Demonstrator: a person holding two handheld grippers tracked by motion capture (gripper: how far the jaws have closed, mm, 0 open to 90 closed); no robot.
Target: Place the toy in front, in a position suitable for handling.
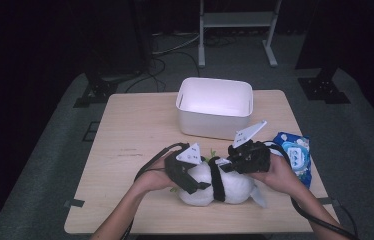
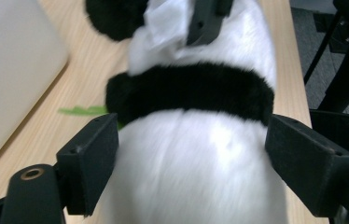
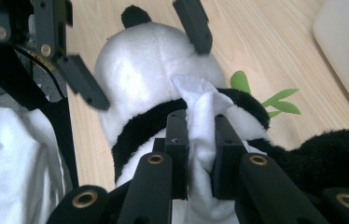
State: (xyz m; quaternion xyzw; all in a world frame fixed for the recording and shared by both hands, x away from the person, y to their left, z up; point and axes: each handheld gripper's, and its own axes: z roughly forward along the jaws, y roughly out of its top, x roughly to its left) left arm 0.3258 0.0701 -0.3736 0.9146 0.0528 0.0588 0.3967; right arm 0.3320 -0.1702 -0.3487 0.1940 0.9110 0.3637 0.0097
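**Panda toy between both tools**

We see the plush panda (image 1: 215, 186) lying on the table (image 1: 130, 135) near its front edge. Our left tool (image 2: 191, 163) straddles its white body, jaws spread. Our right tool (image 3: 199, 154) pinches a white wipe (image 3: 200, 112) against the panda's back.

free: table left half (image 1: 125, 130) | blocked: bin (image 1: 215, 107) behind, wipes pack (image 1: 295, 152) right
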